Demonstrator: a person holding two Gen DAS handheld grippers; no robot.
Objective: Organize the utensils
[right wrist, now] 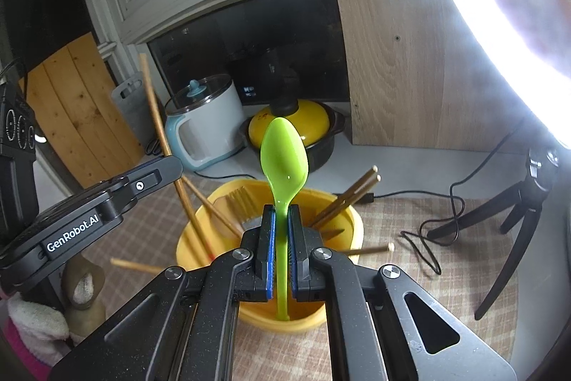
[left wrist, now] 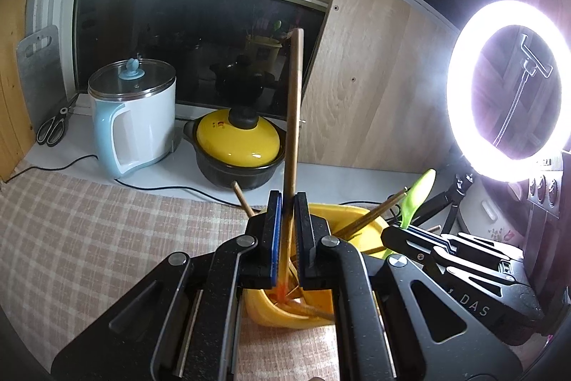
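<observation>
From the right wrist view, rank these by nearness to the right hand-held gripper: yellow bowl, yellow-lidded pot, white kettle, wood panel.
1. yellow bowl, directly under the right hand-held gripper
2. yellow-lidded pot, straight ahead; white kettle, ahead-left: too close to call
3. wood panel, against the back wall, right

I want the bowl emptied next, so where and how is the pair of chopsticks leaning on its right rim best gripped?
Grip the pair of chopsticks on the bare upper shafts past the yellow bowl's rim, coming from above and the right. Their tops stick out free there, while the lower ends sit among other utensils inside. Both grippers are full now.
</observation>
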